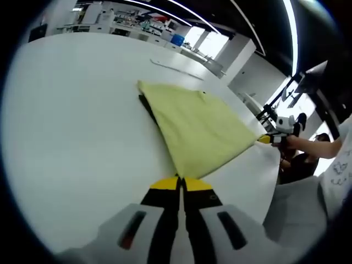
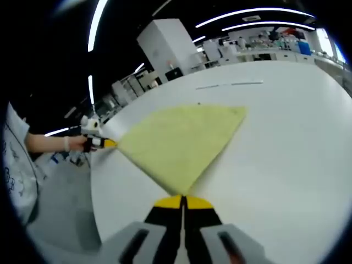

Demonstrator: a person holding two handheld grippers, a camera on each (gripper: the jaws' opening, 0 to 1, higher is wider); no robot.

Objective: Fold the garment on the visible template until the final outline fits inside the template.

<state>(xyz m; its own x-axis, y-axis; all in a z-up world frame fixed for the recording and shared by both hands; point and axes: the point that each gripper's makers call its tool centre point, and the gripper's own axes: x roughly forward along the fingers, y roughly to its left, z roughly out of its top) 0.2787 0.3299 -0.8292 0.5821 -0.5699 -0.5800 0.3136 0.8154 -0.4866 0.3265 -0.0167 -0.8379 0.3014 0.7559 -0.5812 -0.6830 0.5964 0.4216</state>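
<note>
The yellow garment lies spread on the white counter, pulled taut between two corners. The left claw is clenched on one corner — jaws pressed together over the fabric edge. The right claw is clenched on the opposite corner, near the counter edge. A dark template edge shows beneath the garment's far side.
</note>
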